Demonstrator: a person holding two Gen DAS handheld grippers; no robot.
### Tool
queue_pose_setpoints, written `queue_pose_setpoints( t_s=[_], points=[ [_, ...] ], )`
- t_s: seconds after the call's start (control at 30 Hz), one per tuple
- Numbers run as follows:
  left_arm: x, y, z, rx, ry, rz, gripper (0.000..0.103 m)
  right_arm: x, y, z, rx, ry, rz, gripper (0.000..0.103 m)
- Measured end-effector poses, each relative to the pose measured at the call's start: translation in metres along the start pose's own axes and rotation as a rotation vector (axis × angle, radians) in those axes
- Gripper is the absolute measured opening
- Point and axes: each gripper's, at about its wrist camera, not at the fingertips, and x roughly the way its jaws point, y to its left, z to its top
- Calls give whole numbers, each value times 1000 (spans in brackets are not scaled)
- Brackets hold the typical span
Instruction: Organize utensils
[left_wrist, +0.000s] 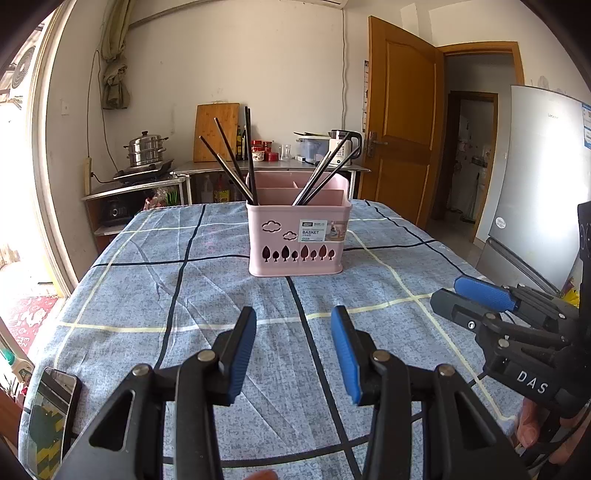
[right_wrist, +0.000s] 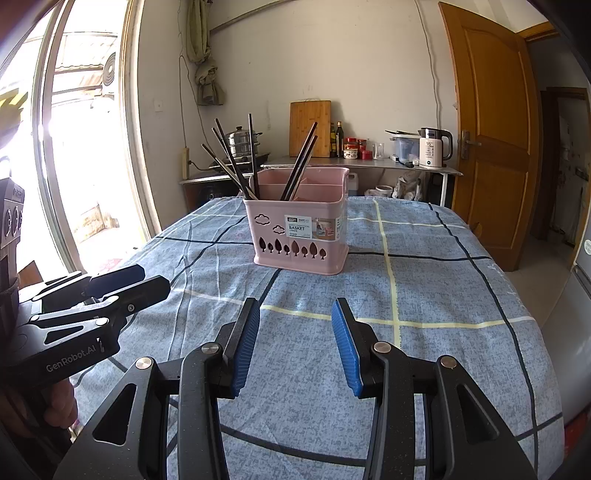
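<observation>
A table draped in a blue-grey mottled cloth (left_wrist: 207, 295) crossed by dark and pale yellow grid lines fills the room's foreground. Near the middle of its far half stands a pink plastic utensil basket (left_wrist: 297, 240) with cloud and tree cut-outs and a printed label, its base flat on the cloth. Dark chopsticks (left_wrist: 229, 162) lean out of its compartments. At the table's near left corner, a black smartphone (left_wrist: 51, 417) lies flat, screen up, well apart from the basket.
</observation>
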Motion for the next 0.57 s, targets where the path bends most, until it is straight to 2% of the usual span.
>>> queue_pose_setpoints(
  t_s=[0.13,0.23,0.57],
  points=[
    [2,-1,-1,2,6,-2,50,0,-1,0,0,3,0,42],
    [3,-1,-2,-14,18,-28,50,0,-1,0,1,5,-1,42],
    [2,-3,-3,-10,9,-13,50,1,0,-1,-1,4,-2,42]
  ],
)
